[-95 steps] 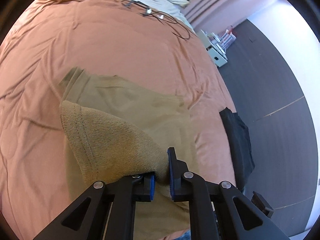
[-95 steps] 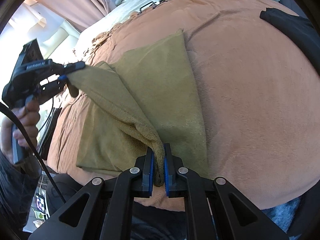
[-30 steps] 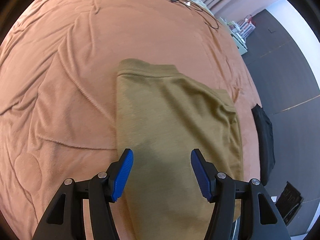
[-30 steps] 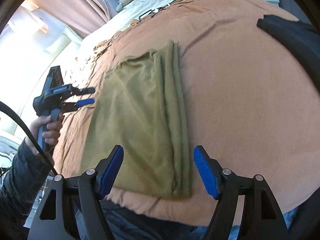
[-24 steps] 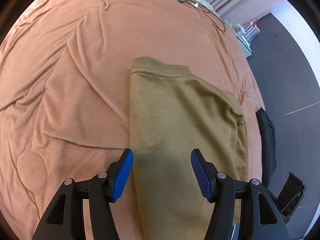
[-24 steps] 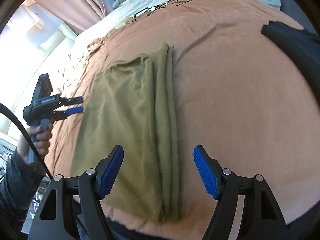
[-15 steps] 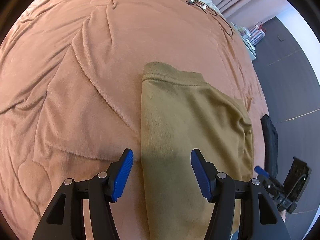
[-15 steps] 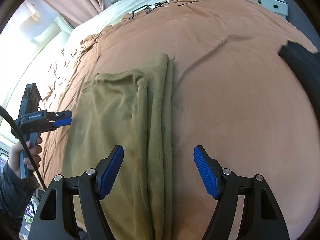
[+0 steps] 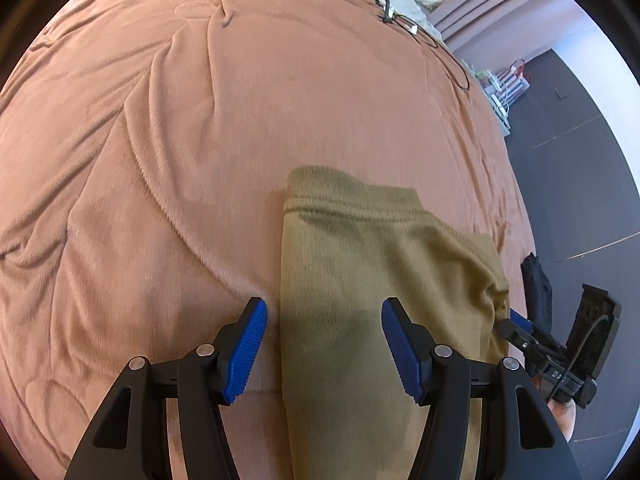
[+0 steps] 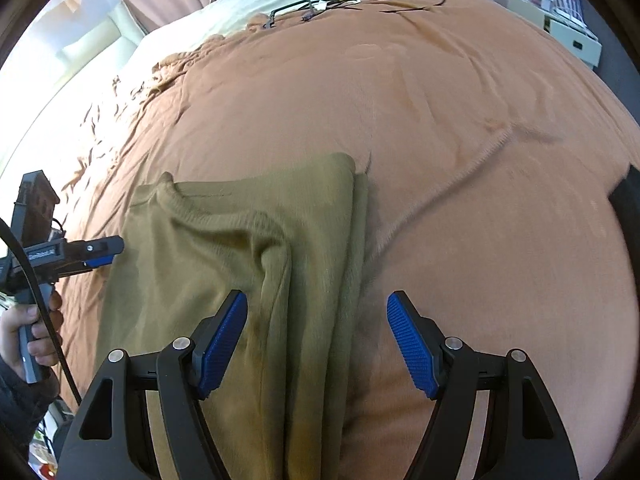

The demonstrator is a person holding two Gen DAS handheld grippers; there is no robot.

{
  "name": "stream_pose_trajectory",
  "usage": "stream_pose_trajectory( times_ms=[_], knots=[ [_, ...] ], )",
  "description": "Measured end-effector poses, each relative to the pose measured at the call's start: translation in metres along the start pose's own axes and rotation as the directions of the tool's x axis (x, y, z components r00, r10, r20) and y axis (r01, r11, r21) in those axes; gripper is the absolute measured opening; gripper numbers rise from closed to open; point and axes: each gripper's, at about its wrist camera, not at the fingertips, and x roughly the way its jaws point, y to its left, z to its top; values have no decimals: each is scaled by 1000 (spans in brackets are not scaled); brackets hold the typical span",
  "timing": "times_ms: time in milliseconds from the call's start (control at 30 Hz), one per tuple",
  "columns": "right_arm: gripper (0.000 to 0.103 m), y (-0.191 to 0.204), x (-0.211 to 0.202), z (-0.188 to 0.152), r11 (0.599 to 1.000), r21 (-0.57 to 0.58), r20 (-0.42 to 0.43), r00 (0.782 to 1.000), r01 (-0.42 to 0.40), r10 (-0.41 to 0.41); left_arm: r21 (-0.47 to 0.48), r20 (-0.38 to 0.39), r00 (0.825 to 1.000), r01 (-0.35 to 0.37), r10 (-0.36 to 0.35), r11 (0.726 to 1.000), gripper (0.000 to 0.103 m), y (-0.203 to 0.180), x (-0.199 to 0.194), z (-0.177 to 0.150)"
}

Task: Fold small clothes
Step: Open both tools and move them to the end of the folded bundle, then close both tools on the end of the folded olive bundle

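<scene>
Left wrist view: left gripper (image 9: 322,344) spread wide, empty, straddling the olive garment's (image 9: 372,300) left edge on the orange blanket (image 9: 200,120). Cables (image 9: 404,20) lie far off, black cloth (image 9: 536,288) at the right edge.

Right wrist view: right gripper (image 10: 316,340) gaping over the garment's (image 10: 224,264) folded layers. A hand (image 10: 38,330) grips the other tool; its label is unreadable.

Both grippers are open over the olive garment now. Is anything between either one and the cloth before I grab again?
Nothing visible. The left gripper straddles the olive garment at its left edge, the right gripper at its layered right edge. Only the orange blanket surrounds it.
</scene>
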Motion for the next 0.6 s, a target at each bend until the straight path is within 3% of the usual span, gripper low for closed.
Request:
stream_pose_trajectory(
  times_ms=[33,167,233,600],
  knots=[
    [70,2,4,2,1000,-9,-4,1000,4,-4,-3,2,1000,2,-2,1000,61,1,1,1],
    [43,-2,14,11,1000,-6,-12,1000,3,-4,-34,-7,1000,9,-9,999,50,10,5,2],
    [39,-9,14,14,1000,26,-7,1000,-11,11,-60,-11,1000,15,-16,998,44,16,7,1],
    [38,-27,10,18,993,59,40,994,-105,103,-108,-11,995,96,-97,990,43,28,8,2]
  ],
)
